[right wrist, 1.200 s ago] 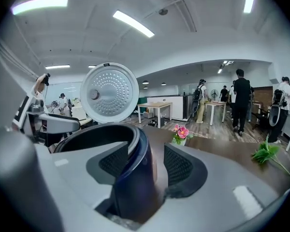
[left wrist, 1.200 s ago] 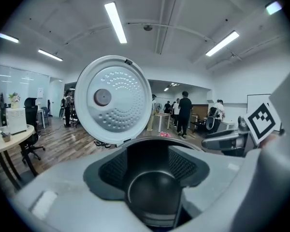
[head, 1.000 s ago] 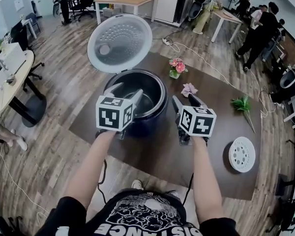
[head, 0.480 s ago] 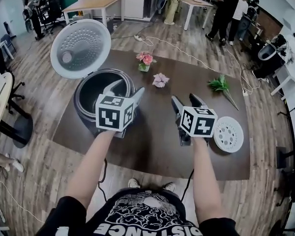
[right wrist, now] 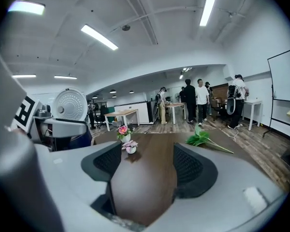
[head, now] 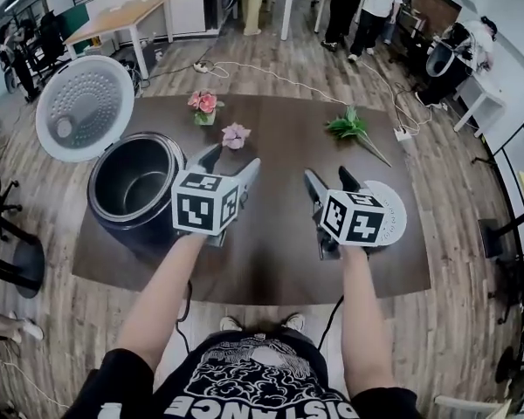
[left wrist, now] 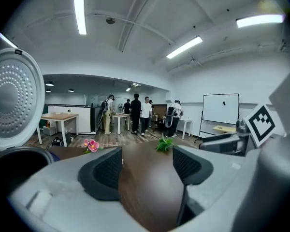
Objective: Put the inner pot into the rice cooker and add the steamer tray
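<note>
Done: I judge the inner pot already seated in the rice cooker, at the table's 9 o'clock.
Left: the steamer tray lies at 3 o'clock, just beside my right gripper.
Claws: left gripper and right gripper have just been spreading, both empty.
Around: flowers and sprig at 12 o'clock, apparently not obstructing.

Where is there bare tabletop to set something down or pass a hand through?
Bare table runs down the middle, between the lilac flower and the leaf sprig, to the near edge. Crowded: the left side with the rice cooker, and right by the steamer tray.
</note>
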